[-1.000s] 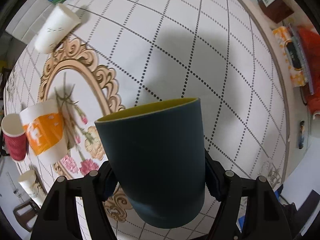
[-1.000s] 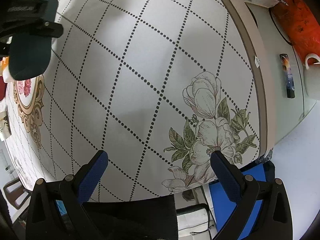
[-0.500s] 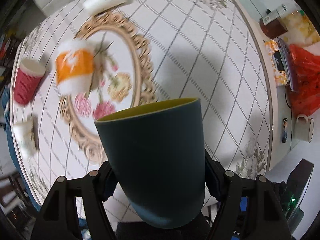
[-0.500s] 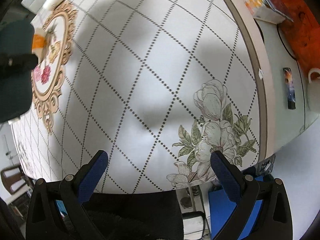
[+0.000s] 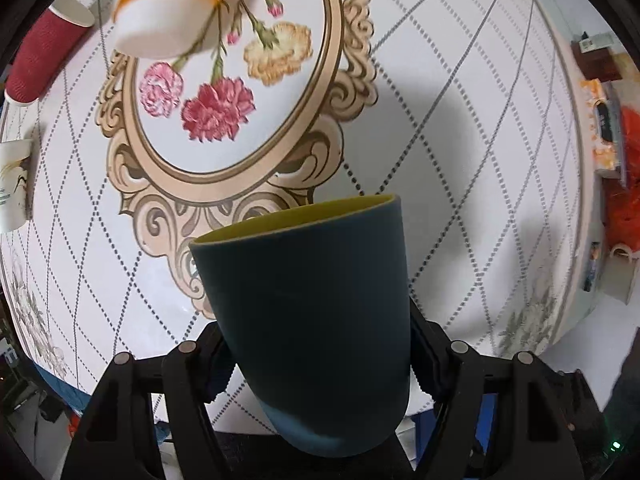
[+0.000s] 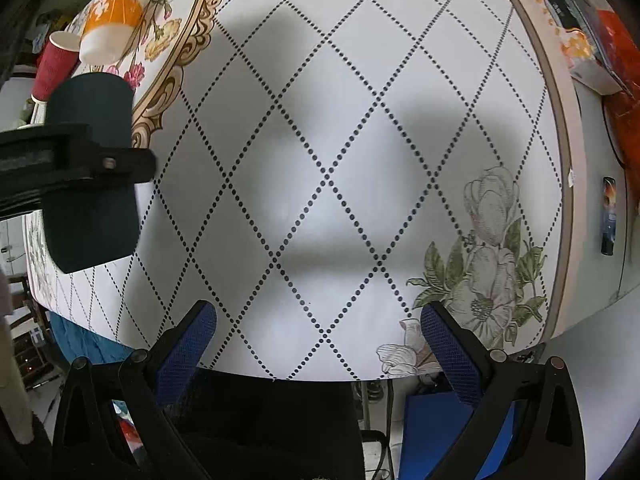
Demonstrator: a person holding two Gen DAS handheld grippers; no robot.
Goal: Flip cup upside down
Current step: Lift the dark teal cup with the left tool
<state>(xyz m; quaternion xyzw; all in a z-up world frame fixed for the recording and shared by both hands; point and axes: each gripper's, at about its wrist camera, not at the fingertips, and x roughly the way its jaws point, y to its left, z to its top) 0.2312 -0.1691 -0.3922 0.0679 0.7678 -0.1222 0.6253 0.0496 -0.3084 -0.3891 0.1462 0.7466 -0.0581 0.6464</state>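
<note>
My left gripper (image 5: 316, 356) is shut on a dark teal cup (image 5: 308, 320) with a yellow-green inside. It holds the cup in the air above the table, mouth pointing away and down toward the tablecloth. The same cup (image 6: 92, 200) shows in the right wrist view at the far left, clamped by the left gripper's black finger (image 6: 80, 164). My right gripper (image 6: 318, 344) is open and empty, low over the table's near edge, well to the right of the cup.
An orange and white cup (image 5: 168, 4) lies tipped on the floral oval. A red ribbed cup (image 5: 44, 56) and a white paper cup (image 5: 14, 184) stand at the left. A tissue box (image 5: 604, 136), orange bag (image 5: 630, 176) and white mug (image 5: 620, 276) sit beyond the right table edge (image 6: 560, 184).
The left gripper has swung with the cup: the floral oval and paper cups moved from the left side to the top of its view. The right view shifted slightly toward the table's near edge.
</note>
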